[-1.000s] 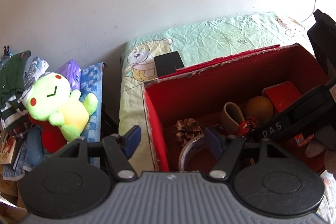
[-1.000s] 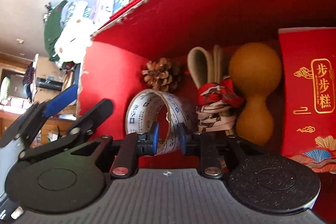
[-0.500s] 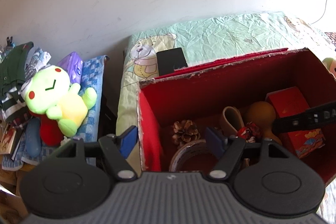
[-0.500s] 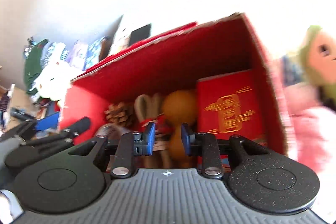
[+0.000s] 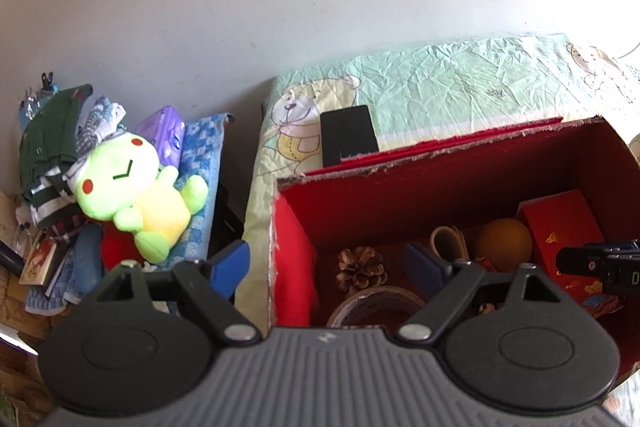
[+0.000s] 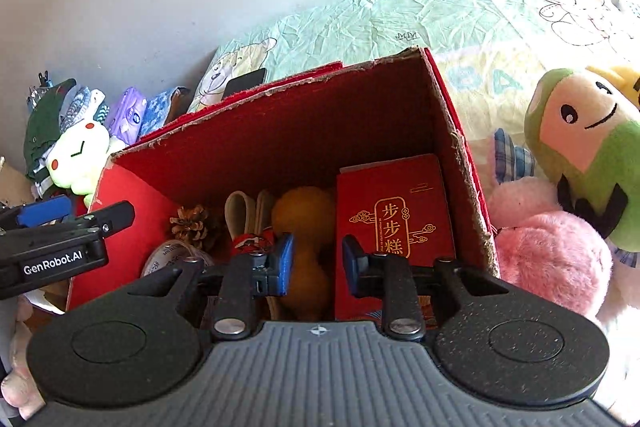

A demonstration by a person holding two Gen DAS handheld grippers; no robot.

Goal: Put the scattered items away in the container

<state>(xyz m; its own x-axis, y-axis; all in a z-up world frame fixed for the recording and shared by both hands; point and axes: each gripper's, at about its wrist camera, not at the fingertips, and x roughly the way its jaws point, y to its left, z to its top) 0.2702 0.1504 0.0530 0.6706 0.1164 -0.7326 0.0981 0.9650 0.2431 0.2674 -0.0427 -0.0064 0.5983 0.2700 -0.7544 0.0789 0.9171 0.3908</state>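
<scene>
Both grippers hung empty over the red box (image 6: 460, 131), left gripper (image 5: 326, 263) opening wide, right gripper (image 6: 316, 259) narrowing, since the tape roll (image 5: 376, 301) already lay below them.

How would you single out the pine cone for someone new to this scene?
Find the red cardboard box on the bear-print sheet. Inside, at its left end, the pine cone lies behind the tape roll: the only brown, scaly, spiky item there.

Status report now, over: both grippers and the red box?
Left gripper opening, nothing between fingers. Right gripper closing, empty, above the red box. Tape roll, pine cone, gourd inside. Nothing blocking.
</scene>
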